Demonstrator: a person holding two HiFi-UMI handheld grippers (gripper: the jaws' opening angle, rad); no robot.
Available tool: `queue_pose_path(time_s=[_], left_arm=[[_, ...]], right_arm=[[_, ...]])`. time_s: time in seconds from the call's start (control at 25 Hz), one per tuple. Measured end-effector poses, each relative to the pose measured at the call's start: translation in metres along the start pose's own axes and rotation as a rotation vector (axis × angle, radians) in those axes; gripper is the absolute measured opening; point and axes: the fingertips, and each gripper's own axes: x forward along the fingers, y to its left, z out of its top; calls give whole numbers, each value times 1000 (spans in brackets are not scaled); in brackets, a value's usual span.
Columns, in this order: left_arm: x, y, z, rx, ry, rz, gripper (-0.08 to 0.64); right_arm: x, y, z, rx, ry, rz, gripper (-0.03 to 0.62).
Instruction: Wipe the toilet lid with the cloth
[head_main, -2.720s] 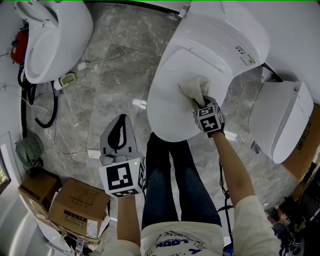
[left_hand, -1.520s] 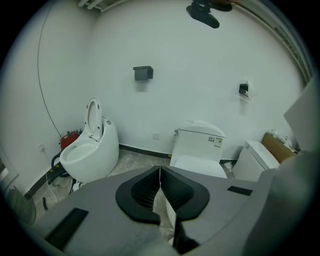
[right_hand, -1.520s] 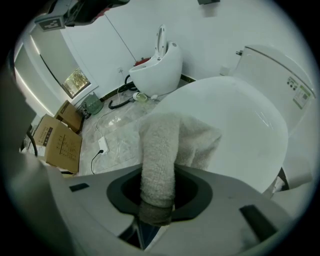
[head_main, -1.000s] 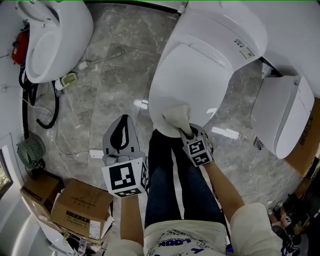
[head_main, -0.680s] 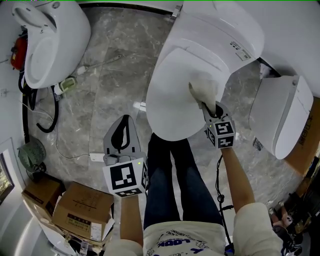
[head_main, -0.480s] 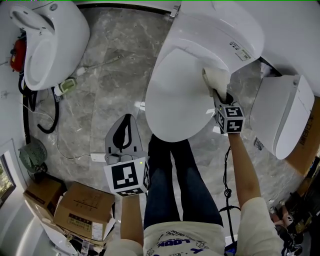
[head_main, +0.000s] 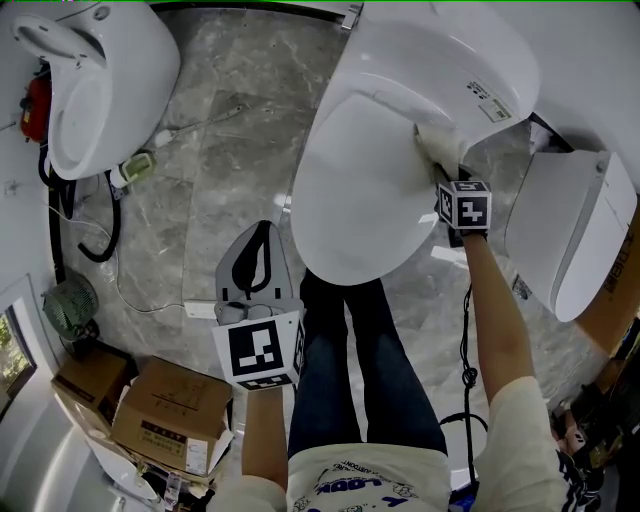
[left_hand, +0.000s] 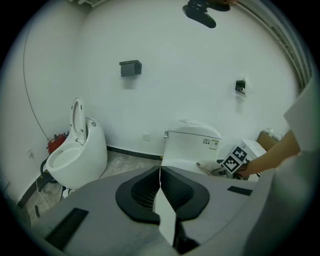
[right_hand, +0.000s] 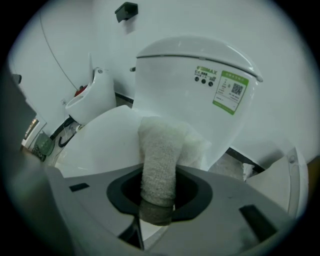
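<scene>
Right gripper (head_main: 448, 178) clamped on cloth (head_main: 438, 143), cloth against lid (head_main: 360, 190) at upper right, left gripper (head_main: 262, 235) closed, empty, lower centre.

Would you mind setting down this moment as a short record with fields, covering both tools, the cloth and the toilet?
right tool: shut on the cloth
cloth: lying on the back right edge of the lid, against the tank
lid: closed, white
tank: right behind the lid
left tool: shut, empty, held over the floor, away from the lid
floor: grey marble
other toilet: far left, lid raised
</scene>
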Motion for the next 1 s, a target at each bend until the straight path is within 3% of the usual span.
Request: queue_pose_path(time_s=[0.52, 1.0], left_arm=[[6, -7, 4, 1, -6, -18, 9], [-11, -5, -1, 4, -20, -30, 9]], right_arm=[[1, 13, -21, 37, 22, 28, 94], [-25, 62, -87, 55, 27, 54, 94]])
